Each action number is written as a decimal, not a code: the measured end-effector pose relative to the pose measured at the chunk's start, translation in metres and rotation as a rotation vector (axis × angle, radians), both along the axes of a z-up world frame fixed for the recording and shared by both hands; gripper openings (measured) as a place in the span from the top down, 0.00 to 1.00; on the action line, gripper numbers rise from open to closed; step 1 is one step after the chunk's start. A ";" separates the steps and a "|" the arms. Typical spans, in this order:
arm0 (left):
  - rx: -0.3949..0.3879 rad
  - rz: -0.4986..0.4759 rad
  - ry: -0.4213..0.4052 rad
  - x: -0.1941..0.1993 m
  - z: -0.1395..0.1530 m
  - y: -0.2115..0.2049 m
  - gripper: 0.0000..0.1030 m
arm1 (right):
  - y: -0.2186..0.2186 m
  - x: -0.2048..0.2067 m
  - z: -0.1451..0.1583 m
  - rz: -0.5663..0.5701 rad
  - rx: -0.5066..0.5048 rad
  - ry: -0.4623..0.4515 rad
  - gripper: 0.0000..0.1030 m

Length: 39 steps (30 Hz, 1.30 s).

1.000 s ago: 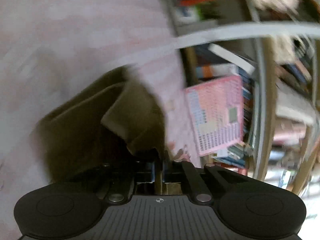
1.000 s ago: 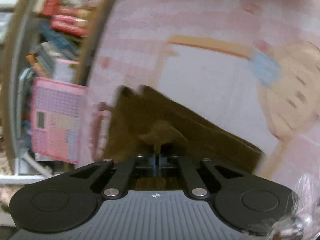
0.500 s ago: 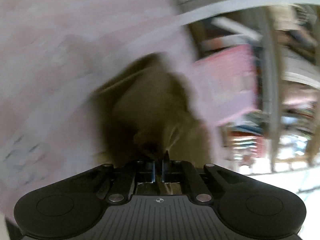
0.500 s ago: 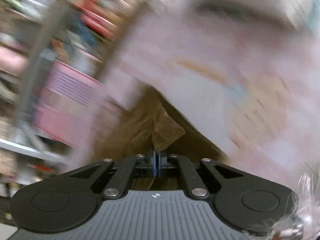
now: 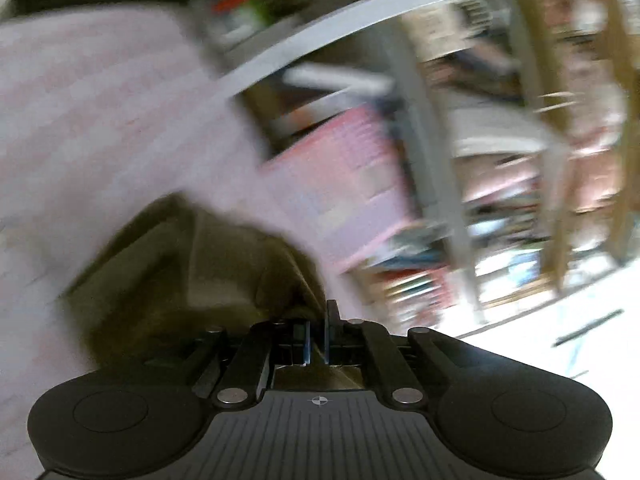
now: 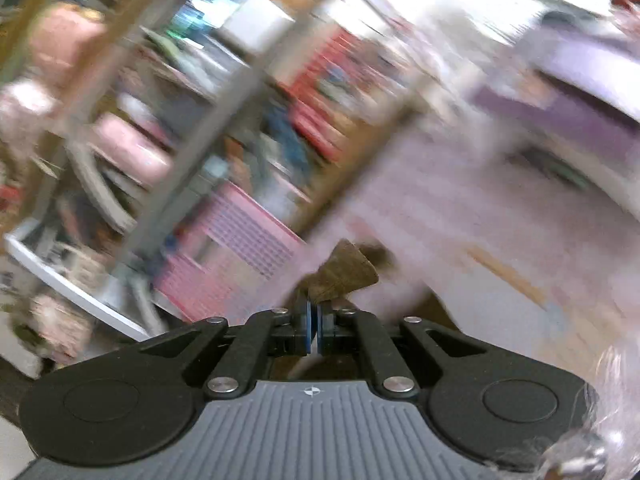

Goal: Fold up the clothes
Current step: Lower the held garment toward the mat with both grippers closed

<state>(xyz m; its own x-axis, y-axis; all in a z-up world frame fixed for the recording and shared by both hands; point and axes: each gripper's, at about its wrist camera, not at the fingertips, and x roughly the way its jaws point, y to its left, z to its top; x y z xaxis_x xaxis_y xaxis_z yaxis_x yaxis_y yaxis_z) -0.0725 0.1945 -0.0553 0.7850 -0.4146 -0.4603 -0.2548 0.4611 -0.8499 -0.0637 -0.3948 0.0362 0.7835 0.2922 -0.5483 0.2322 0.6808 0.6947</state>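
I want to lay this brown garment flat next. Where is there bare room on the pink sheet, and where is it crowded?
Bare pink sheet lies up and left of the brown garment in the left wrist view. The cluttered shelves crowd the sheet's right edge. Both grippers, left gripper and right gripper, pinch the cloth.

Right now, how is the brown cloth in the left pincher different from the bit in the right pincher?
In the left gripper view, a wide folded spread of the brown cloth shows, draping down onto the pink cover. In the right gripper view, only a small pointed corner of cloth pokes up past the fingers. The left fingers stand slightly apart; the right ones look nearly closed. Both grippers pinch the same brown fabric, and both views are blurred.
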 end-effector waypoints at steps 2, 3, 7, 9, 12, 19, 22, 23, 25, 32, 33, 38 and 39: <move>-0.002 0.020 0.101 -0.001 -0.027 0.000 0.96 | 0.004 -0.007 -0.045 -0.006 -0.018 0.178 0.97; -0.002 0.030 0.134 -0.004 -0.037 -0.001 0.95 | 0.007 -0.008 -0.065 -0.005 -0.033 0.247 0.97; 0.004 0.052 0.169 -0.008 -0.044 0.001 0.87 | 0.013 -0.009 -0.090 -0.002 -0.073 0.314 0.93; 0.018 0.055 0.164 -0.006 -0.038 0.003 0.76 | 0.013 -0.010 -0.091 -0.005 -0.088 0.313 0.89; -0.020 0.105 0.143 -0.011 -0.037 0.008 0.64 | 0.007 -0.015 -0.089 -0.025 -0.105 0.299 0.83; -0.018 0.218 0.067 -0.011 -0.017 -0.002 0.92 | 0.015 -0.008 -0.097 -0.001 -0.159 0.293 0.91; 0.174 0.101 -0.135 -0.011 0.033 -0.021 0.94 | 0.019 -0.010 -0.096 0.016 -0.196 0.284 0.92; 0.204 0.084 -0.168 -0.013 0.039 -0.022 0.94 | 0.020 -0.010 -0.096 0.021 -0.207 0.283 0.92; 0.167 0.117 -0.051 -0.012 0.016 -0.009 0.94 | 0.021 -0.011 -0.096 0.020 -0.215 0.280 0.92; 0.089 0.146 0.182 -0.013 -0.040 0.011 0.88 | 0.023 -0.012 -0.093 0.025 -0.237 0.283 0.92; 0.089 0.148 0.184 -0.014 -0.039 0.011 0.86 | 0.024 -0.012 -0.091 0.027 -0.244 0.285 0.91; 0.088 0.156 0.193 -0.017 -0.035 0.010 0.44 | 0.024 -0.019 -0.076 0.001 -0.298 0.260 0.75; 0.088 0.158 0.194 -0.018 -0.034 0.010 0.44 | 0.025 -0.020 -0.074 -0.002 -0.320 0.258 0.73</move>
<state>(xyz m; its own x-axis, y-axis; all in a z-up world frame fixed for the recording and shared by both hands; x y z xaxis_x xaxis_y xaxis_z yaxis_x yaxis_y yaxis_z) -0.0906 0.2047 -0.0897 0.7301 -0.2458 -0.6376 -0.4841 0.4723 -0.7366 -0.0841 -0.3699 -0.0381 0.6088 0.0732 -0.7899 0.3730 0.8524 0.3665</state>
